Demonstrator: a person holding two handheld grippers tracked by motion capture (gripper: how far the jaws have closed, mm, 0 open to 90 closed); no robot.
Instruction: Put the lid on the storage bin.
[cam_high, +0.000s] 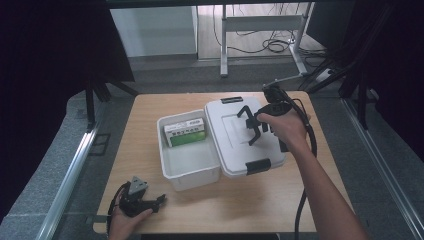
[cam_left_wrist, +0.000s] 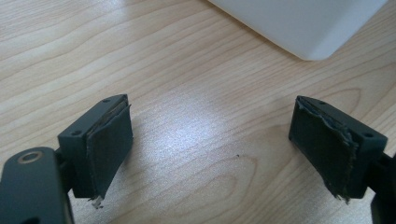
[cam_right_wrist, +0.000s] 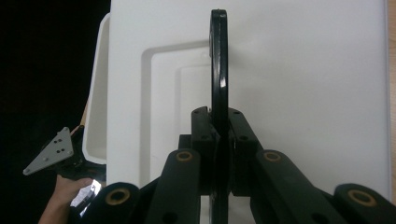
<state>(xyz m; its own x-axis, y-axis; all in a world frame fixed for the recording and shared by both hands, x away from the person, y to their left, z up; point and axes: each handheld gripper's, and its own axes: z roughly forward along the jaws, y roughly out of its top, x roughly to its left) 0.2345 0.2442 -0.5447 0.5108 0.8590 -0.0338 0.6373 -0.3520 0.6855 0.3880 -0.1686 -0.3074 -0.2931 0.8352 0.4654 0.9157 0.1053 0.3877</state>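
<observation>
- Table (cam_high: 210, 205): pale wood with wavy brown grain.
- Box (cam_high: 192, 170): white inside and out.
- Lid (cam_high: 227, 145): white, with two black latches (cam_high: 258, 166) and a glossy black handle (cam_right_wrist: 218, 65).
- Carton (cam_high: 186, 132) in the box: green with a white printed panel; its lettering is too small to read.
- Left gripper (cam_left_wrist: 210, 149): black, with dark grey frayed pads (cam_left_wrist: 109, 140) and a grey three-cornered plate (cam_high: 137, 185).
- Right gripper (cam_right_wrist: 218, 140): black, with brass-coloured pivot rings.
- Floor (cam_high: 65, 150): grey.

A pale, smooth wood-grain counter (cam_left_wrist: 187, 93) with a soft sheen carries a smooth white plastic box (cam_high: 190, 162), its matt white plastic lid (cam_right_wrist: 303, 93) bearing a glossy black plastic handle (cam_right_wrist: 219, 70).
</observation>
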